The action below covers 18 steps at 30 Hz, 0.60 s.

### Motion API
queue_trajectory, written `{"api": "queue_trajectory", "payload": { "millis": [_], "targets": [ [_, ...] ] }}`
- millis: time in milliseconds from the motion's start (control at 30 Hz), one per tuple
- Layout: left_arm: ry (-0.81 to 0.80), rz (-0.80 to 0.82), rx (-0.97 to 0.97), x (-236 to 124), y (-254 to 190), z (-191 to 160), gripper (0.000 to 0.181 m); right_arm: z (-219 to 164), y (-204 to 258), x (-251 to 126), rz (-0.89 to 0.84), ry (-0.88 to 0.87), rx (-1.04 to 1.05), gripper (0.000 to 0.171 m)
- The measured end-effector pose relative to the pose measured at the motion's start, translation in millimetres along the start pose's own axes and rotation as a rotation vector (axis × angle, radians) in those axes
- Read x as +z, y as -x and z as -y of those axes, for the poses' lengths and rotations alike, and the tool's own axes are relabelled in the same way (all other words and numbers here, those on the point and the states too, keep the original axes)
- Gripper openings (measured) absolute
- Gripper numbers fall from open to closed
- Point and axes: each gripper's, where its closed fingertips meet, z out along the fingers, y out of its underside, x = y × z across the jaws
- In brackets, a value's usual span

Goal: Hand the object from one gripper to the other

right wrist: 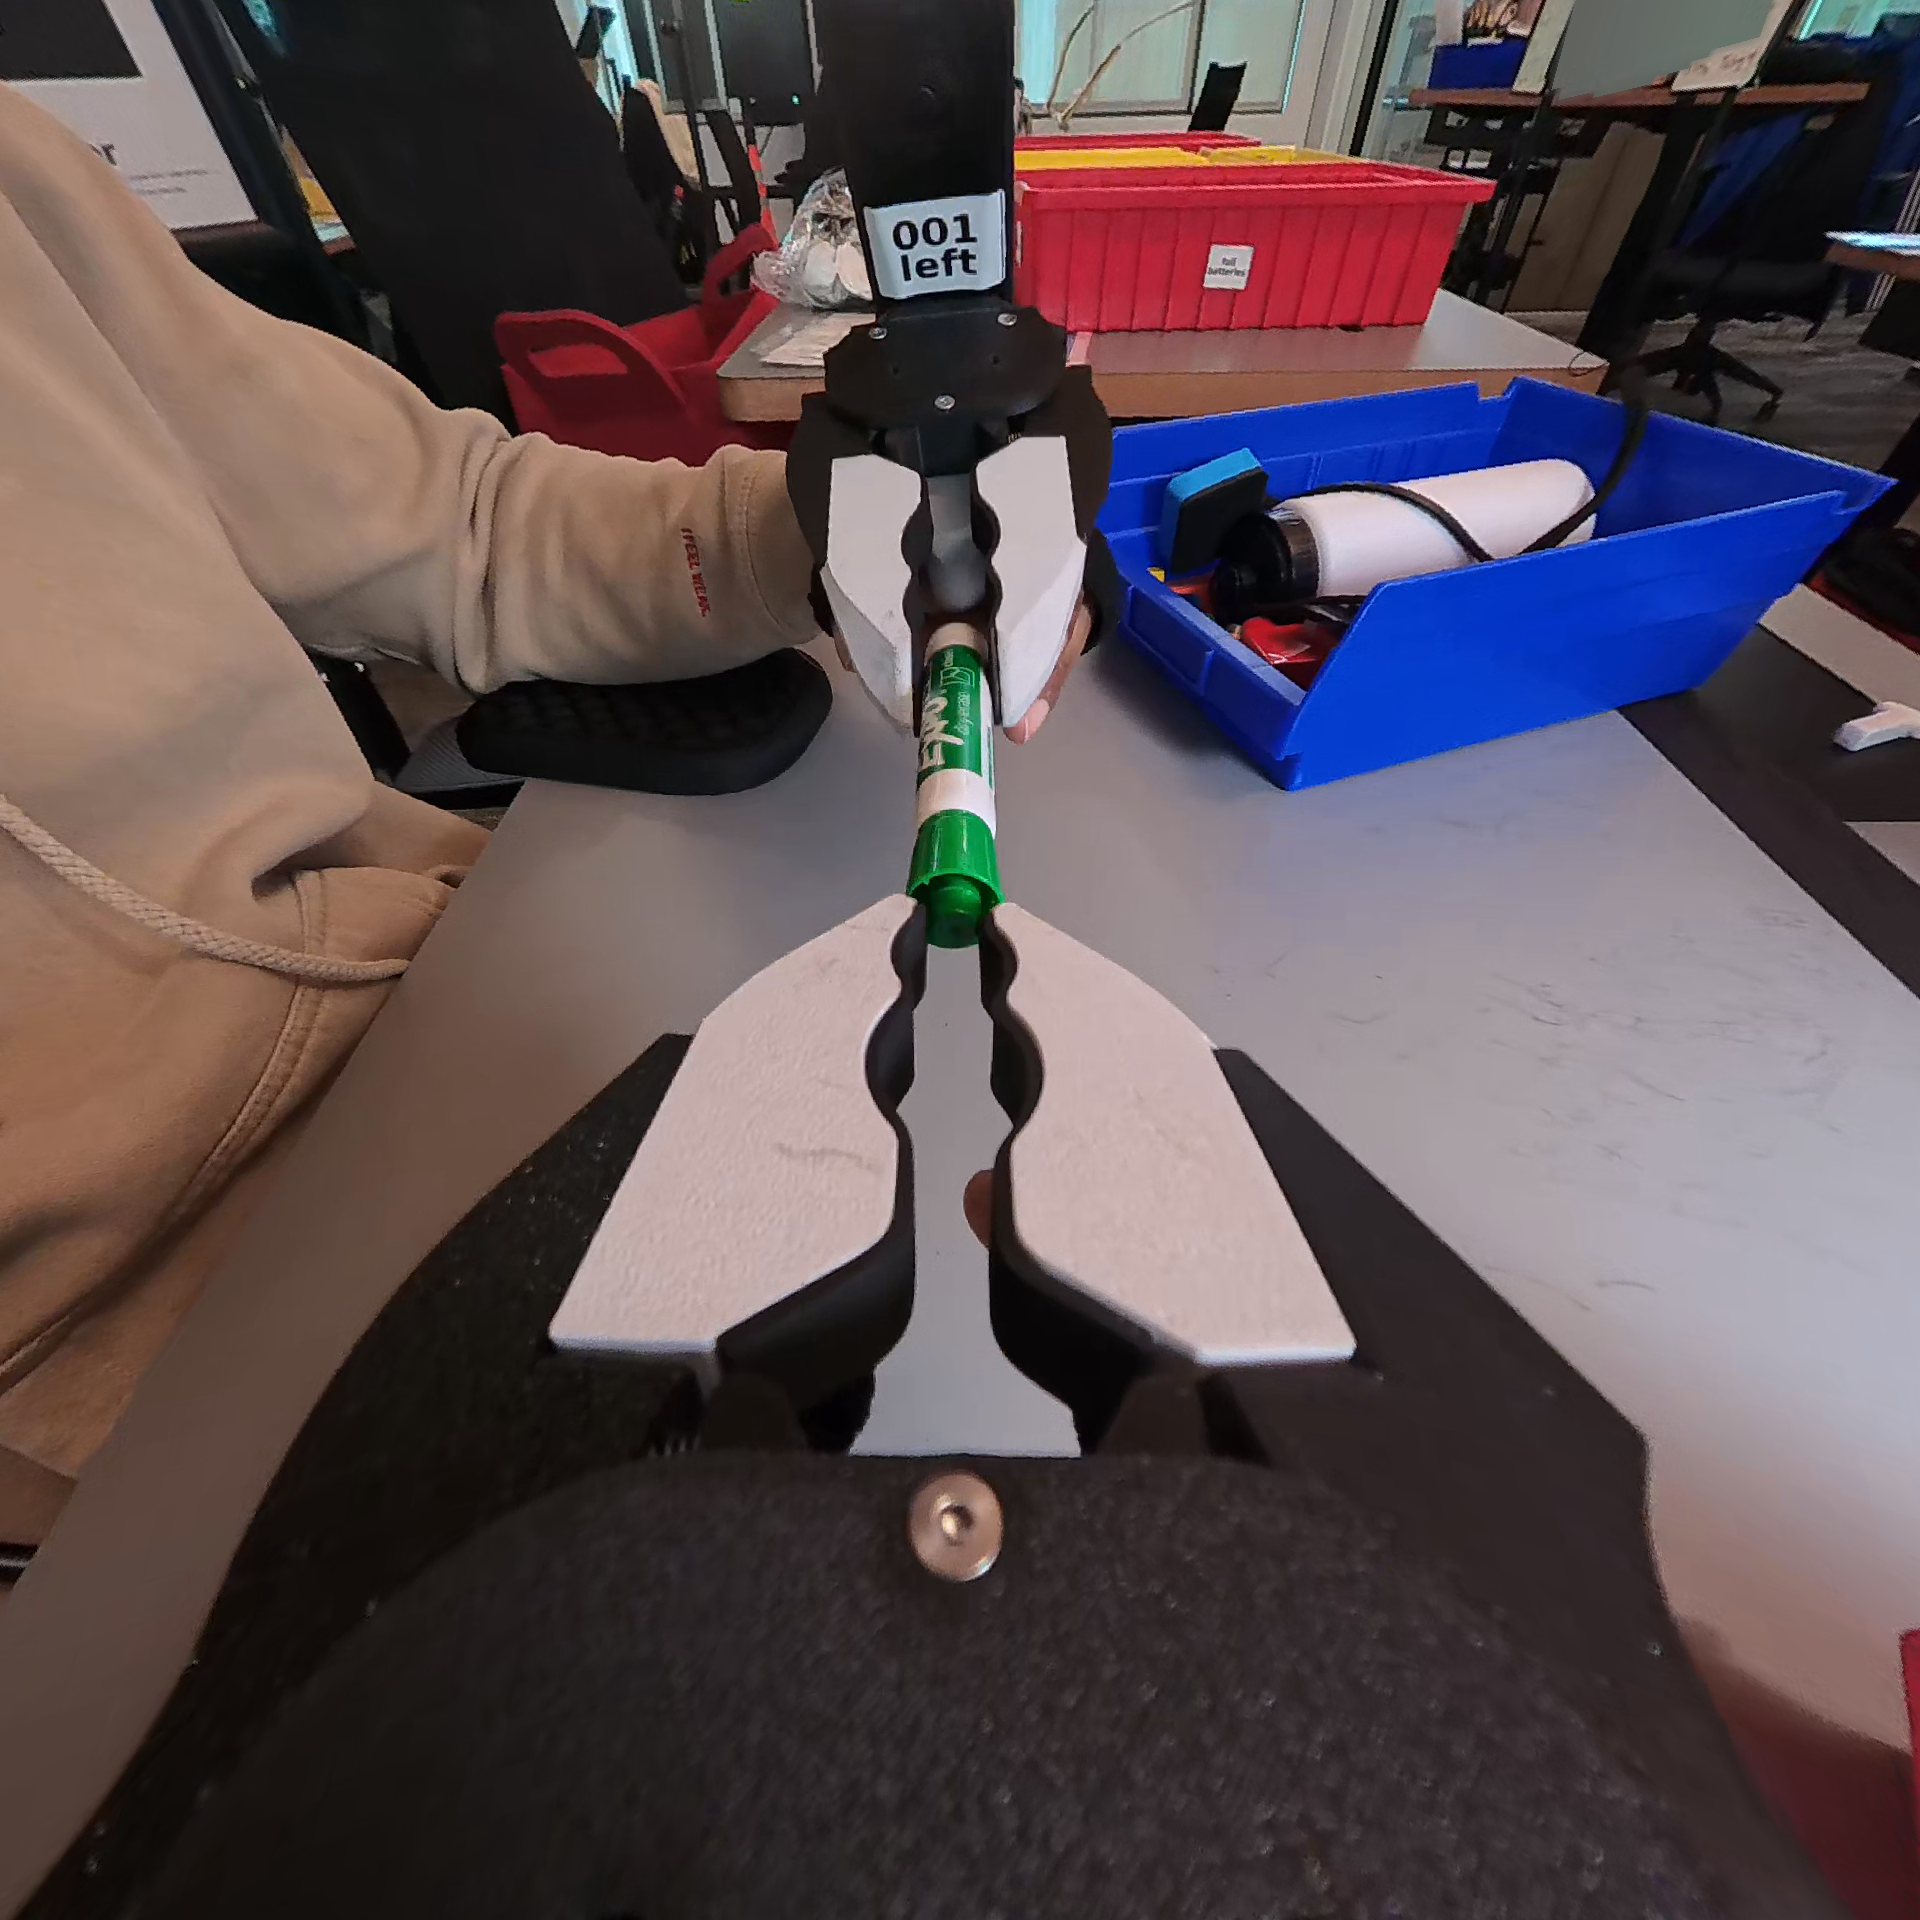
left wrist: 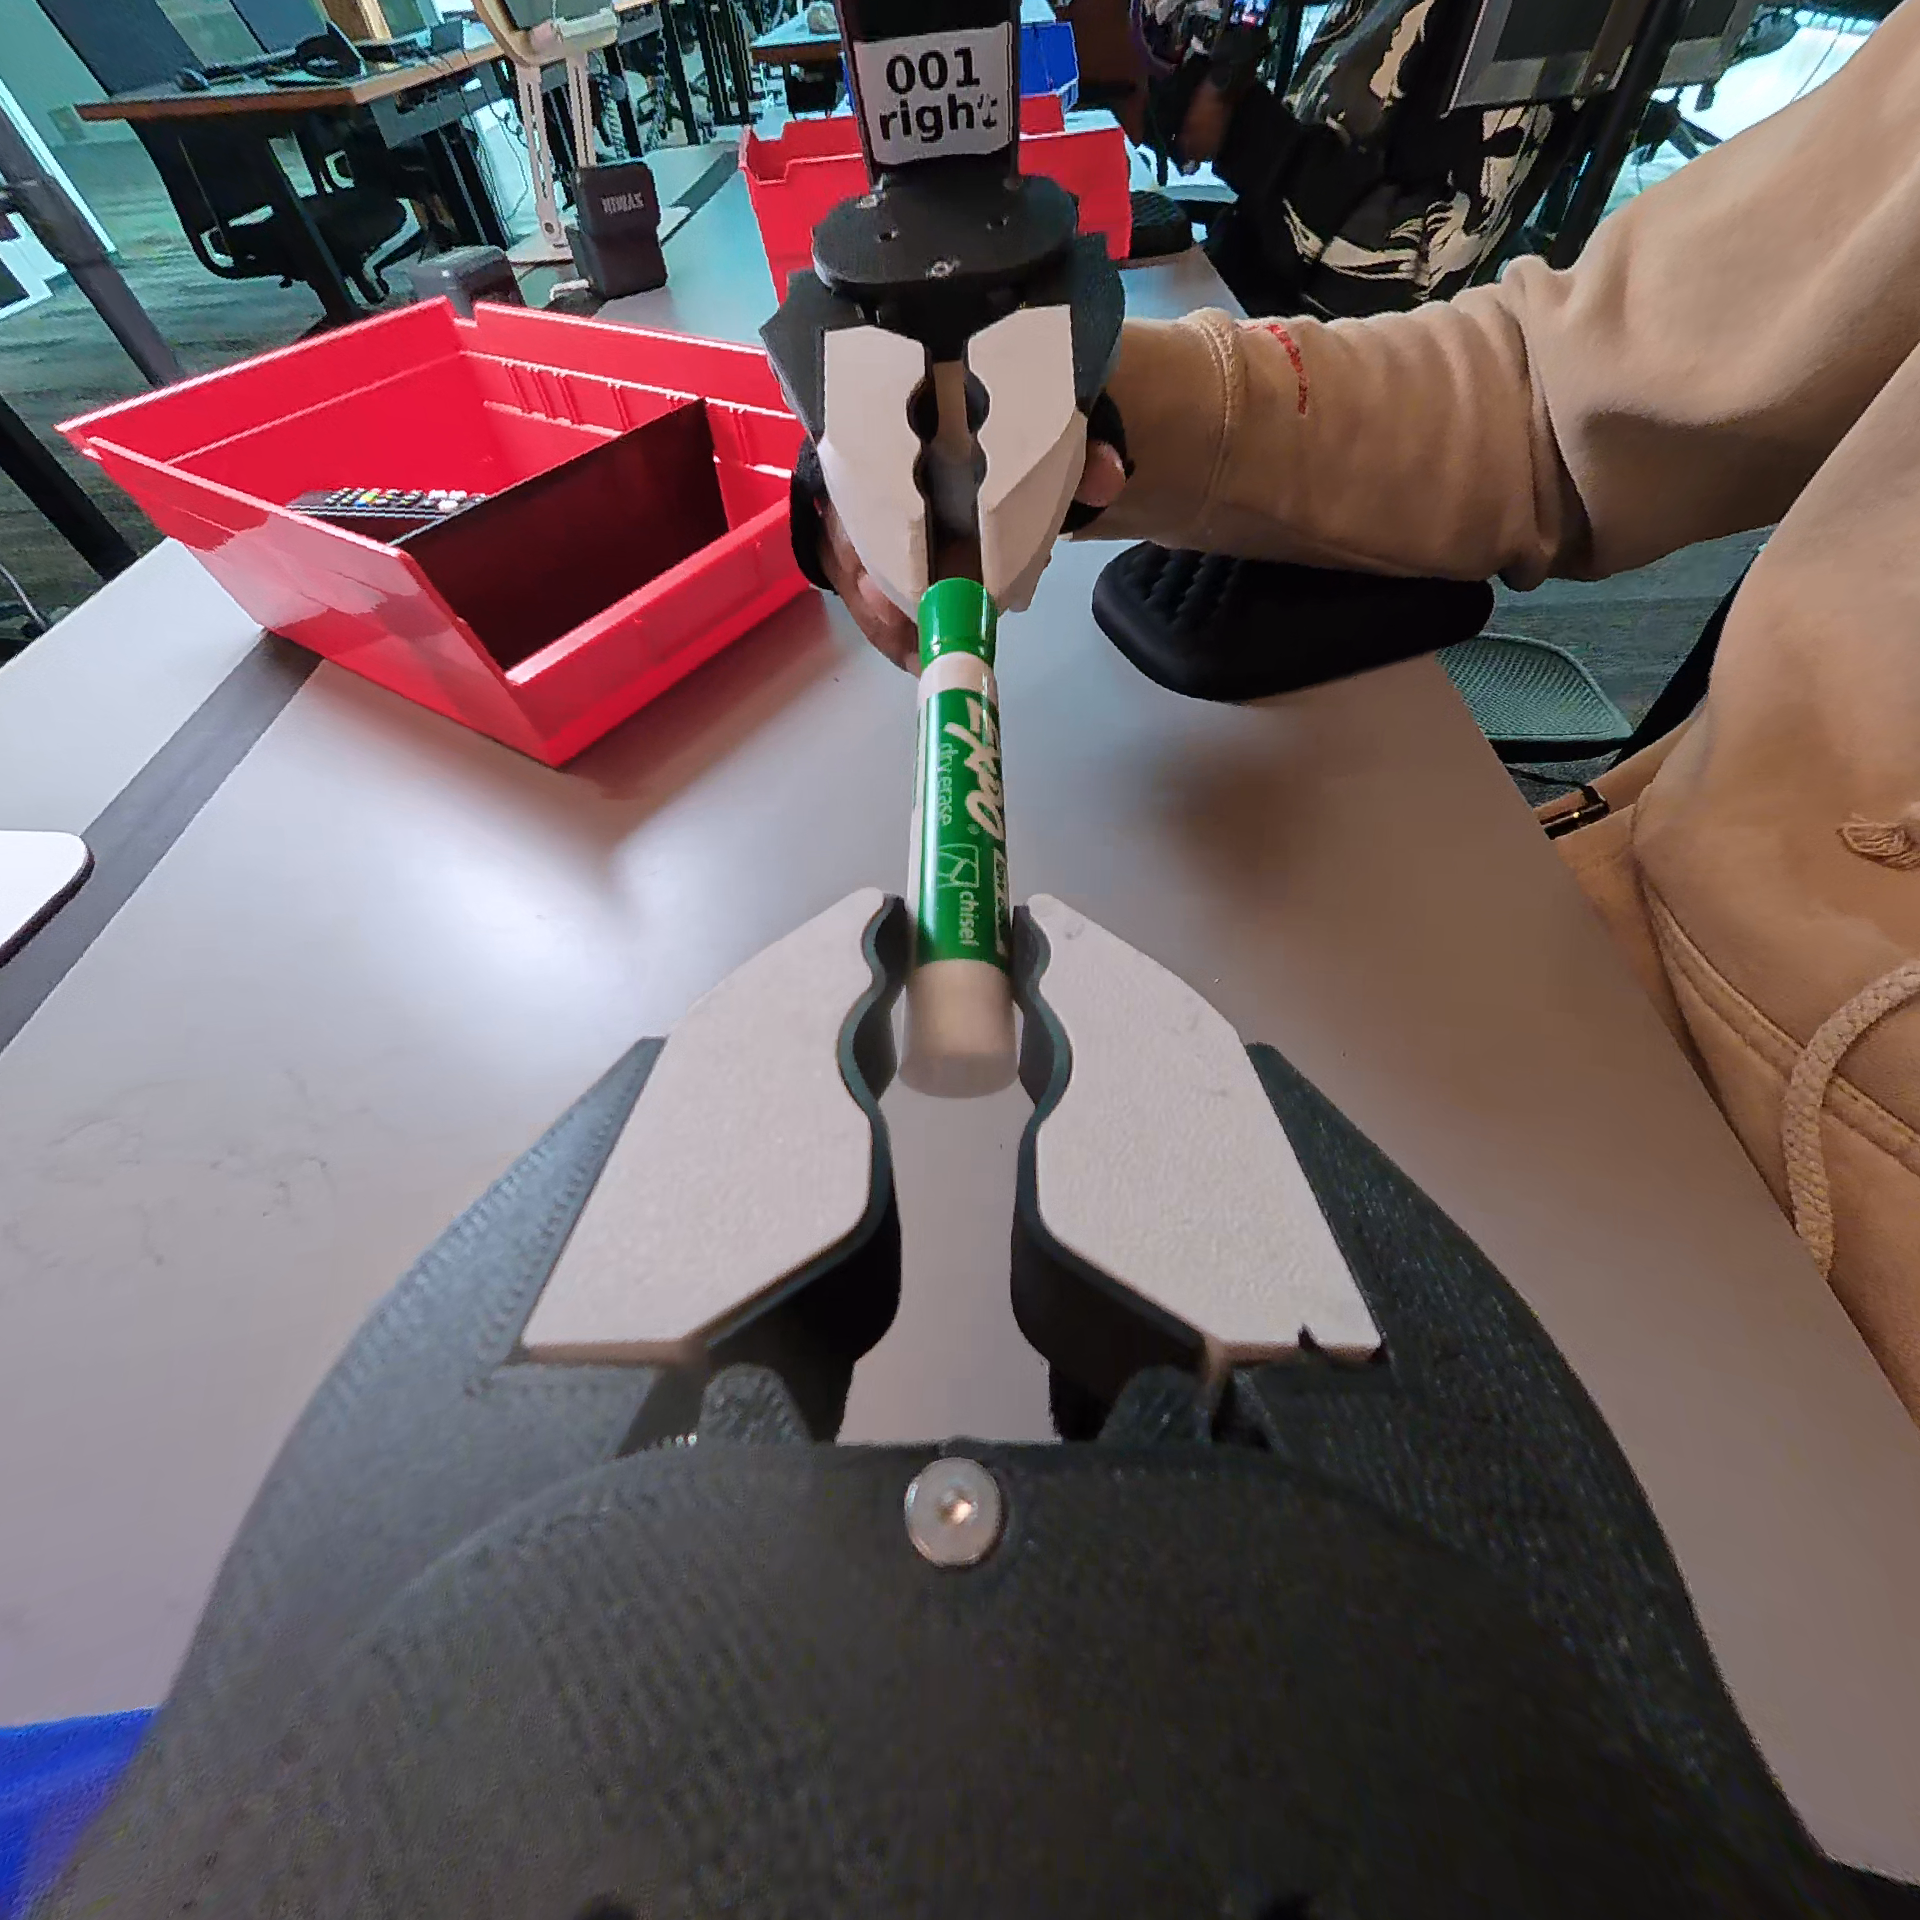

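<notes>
The green marker (left wrist: 956,821) hangs in the air over the grey desk (left wrist: 416,987), stretched between both tools so it can pass across. The left gripper (left wrist: 956,935) has narrow jaws pressed on the marker's white end. The right gripper (right wrist: 948,920) has narrow jaws pinching just the cap tip, a thin hold, I think.

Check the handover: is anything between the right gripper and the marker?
Nothing visible. The marker hangs above the table between both grippers: the left gripper clamps its white end, and the right gripper is already closed around its green cap.
</notes>
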Motion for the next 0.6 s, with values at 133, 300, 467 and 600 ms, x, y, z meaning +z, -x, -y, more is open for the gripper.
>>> {"api": "queue_trajectory", "payload": {
  "millis": [133, 300, 467, 600],
  "targets": [
    [0.006, -0.002, 0.005, 1, -1, -2, 0.02, 6, 2, -1, 0.016, -0.024, 0.013, 0.008],
    [-0.065, 0.019, -0.014, -2, 3, 6, 0.034, 15, 0, -7, -0.005, -0.043, 0.003, 0.008],
    [-0.118, 0.056, -0.068, -9, 14, 9, 0.048, 44, -10, -41, -0.048, -0.2, 0.02, 0.008],
    [-0.103, 0.064, -0.08, -5, 17, 3, 0.047, 68, -15, -78, -0.089, -0.328, 0.016, 0.008]
  ]
}}
